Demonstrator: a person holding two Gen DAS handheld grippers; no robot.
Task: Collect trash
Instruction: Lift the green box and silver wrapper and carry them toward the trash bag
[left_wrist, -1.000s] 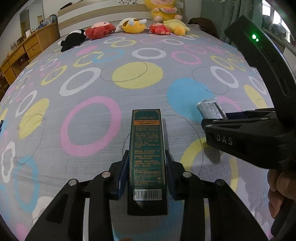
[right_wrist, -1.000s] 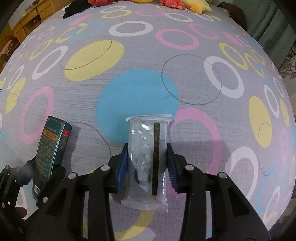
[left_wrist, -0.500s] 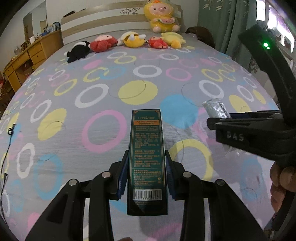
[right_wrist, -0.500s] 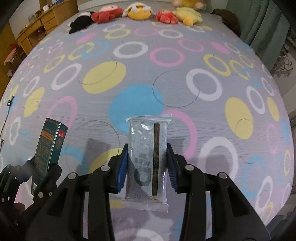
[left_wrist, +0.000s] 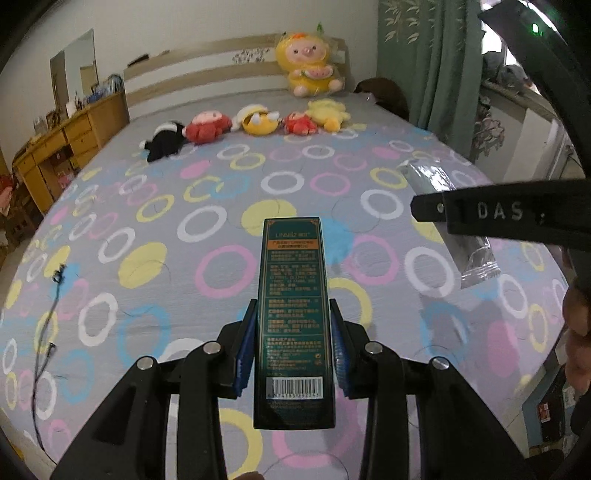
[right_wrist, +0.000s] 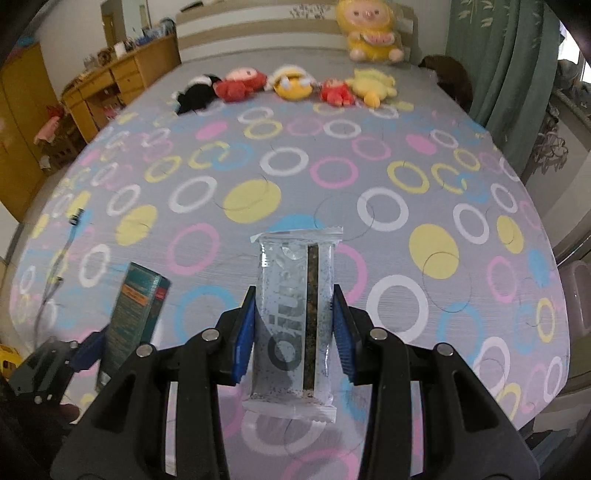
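My left gripper (left_wrist: 291, 343) is shut on a dark green carton box (left_wrist: 293, 295) with an orange label and a barcode, held above the bed. The box also shows in the right wrist view (right_wrist: 135, 314), at the left. My right gripper (right_wrist: 293, 332) is shut on a clear silvery plastic wrapper (right_wrist: 295, 314) with a dark strip. In the left wrist view the right gripper (left_wrist: 498, 218) sits at the right, with the wrapper (left_wrist: 436, 181) sticking out of it. Both are lifted well above the bedsheet.
The bed (left_wrist: 147, 258) has a grey sheet with coloured rings. Several plush toys (left_wrist: 255, 123) line the headboard end. A black cable (left_wrist: 48, 332) lies at the bed's left edge. A wooden dresser (left_wrist: 62, 147) stands left; green curtains (left_wrist: 424, 62) hang right.
Both grippers have risen and pulled back from the bed, each carrying its item. The view now takes in the whole bed, headboard and walls.
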